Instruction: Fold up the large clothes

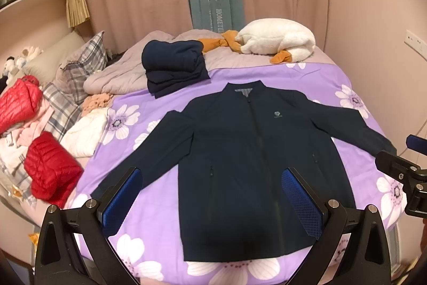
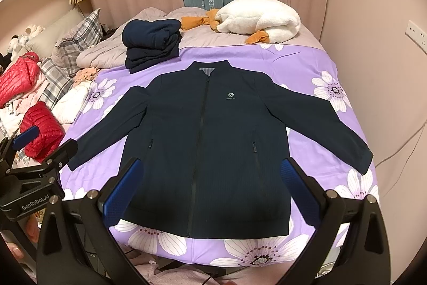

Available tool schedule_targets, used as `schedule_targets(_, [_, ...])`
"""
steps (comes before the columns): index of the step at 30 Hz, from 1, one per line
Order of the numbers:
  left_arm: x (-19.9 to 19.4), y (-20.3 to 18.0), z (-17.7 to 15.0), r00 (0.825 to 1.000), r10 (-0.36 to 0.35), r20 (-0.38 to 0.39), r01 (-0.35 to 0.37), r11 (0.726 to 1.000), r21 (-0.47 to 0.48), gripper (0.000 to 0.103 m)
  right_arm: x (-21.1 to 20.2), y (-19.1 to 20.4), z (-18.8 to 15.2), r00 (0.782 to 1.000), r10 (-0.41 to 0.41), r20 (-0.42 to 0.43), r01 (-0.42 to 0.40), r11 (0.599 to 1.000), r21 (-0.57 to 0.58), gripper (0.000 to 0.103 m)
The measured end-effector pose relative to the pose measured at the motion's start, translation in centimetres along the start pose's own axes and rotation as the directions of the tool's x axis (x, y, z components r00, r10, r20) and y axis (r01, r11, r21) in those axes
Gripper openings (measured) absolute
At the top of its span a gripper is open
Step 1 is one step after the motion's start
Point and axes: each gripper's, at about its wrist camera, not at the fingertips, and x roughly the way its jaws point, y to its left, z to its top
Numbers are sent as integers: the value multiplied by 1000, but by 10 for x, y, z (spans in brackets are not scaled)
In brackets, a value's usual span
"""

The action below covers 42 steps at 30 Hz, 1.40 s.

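Both claws (image 1: 212, 202) (image 2: 210, 194) gape above the flat jacket (image 2: 208, 146).

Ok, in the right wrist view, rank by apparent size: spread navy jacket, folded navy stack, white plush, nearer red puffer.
1. Navy jacket.
2. White plush.
3. Folded navy stack and red puffer look alike; the puffer is nearer and partly hidden, so unranked.

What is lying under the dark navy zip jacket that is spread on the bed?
The purple flowered bedsheet lies under the dark navy zip jacket. The sheet directly beneath it is covered.
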Motion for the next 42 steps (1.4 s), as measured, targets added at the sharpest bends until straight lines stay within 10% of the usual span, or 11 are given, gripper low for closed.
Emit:
schedule_targets(25, [12, 3, 3, 995, -100, -3, 99, 994, -47, 103, 5, -24, -2, 997, 76, 6, -76, 993, 95, 103])
schedule_targets(30, [32, 23, 0, 932, -361, 23, 360, 920, -154, 103, 12, -50, -11, 969, 226, 96, -241, 947, 210, 103])
schedule_targets(35, [50, 27, -2, 882, -466, 69, 470, 858, -206, 103, 16, -87, -25, 904, 321, 284, -407, 849, 336, 103])
schedule_targets(39, [66, 38, -10, 796, -590, 134, 603, 757, -252, 103, 16, -124, -50, 846, 252, 470, -460, 790, 404, 103])
schedule_targets(42, [78, 41, -16, 778, -606, 166, 626, 725, -286, 103, 26, -146, -65, 835, 191, 516, -444, 789, 425, 103])
